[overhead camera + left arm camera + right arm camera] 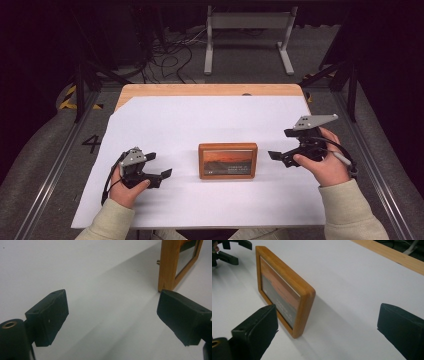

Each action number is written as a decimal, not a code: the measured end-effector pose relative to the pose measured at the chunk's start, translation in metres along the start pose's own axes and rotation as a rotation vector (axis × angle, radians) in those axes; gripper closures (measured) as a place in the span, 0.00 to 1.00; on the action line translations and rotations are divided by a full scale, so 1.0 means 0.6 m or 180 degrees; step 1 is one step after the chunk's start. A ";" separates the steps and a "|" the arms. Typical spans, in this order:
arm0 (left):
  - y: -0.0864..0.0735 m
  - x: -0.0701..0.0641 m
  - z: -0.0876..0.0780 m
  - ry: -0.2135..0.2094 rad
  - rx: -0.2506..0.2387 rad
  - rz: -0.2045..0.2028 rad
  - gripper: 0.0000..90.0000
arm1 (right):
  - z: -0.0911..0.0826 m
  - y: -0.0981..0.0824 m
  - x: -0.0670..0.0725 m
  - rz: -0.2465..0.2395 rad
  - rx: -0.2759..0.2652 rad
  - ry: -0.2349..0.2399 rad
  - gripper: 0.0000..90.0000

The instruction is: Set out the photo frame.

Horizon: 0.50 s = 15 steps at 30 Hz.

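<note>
Your right gripper (276,156) sits at the right of the white sheet (165,120), jaws spread wide with nothing between them. It's apart from the wooden picture frame (228,160), just off the frame's right edge, pointing in at it. The grey three-cornered plate (315,121) on top of it is tilted up toward the far side. From the right gripper view, the frame (287,291) stands upright on the sheet (352,285), leaning back a bit, and the near corner lands between the two black jaws but further out, not touched. Picture side shows an orange-red band over a dark band with pale lettering, too small to read.

Your left gripper (164,174) is down at the left of the sheet, also wide open and empty, pointing right toward the frame with a clear gap to it. In the left gripper view the frame's edge (168,265) shows at the upper right, beyond the right-hand jaw; bare sheet (75,265) lies between the jaws.

Frame is near the middle of the sheet, between your two grippers, closer to your edge than the far one. Sheet covers most of the wooden table (210,89); bare wood shows along the far edge.
</note>
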<state>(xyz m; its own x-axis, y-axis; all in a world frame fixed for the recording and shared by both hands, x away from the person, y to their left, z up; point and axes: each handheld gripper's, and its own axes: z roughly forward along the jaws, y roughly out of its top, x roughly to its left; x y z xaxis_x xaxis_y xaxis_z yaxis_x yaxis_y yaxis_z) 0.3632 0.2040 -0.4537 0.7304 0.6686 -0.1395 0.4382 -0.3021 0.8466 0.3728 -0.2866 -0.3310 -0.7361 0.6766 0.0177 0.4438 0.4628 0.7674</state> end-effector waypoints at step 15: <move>-0.012 -0.004 -0.023 0.0028 -0.0121 0.0044 0.11 | 0.030 -0.108 -0.013 0.0189 -0.0549 -0.0098 0.04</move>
<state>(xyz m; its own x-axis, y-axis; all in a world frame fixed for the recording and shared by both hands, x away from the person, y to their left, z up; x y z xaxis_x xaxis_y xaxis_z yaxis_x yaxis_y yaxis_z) 0.3510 0.2138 -0.4523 0.7315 0.6707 -0.1233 0.4078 -0.2853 0.8673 0.3589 -0.3113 -0.3925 -0.6941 0.7182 0.0486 0.3898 0.3181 0.8642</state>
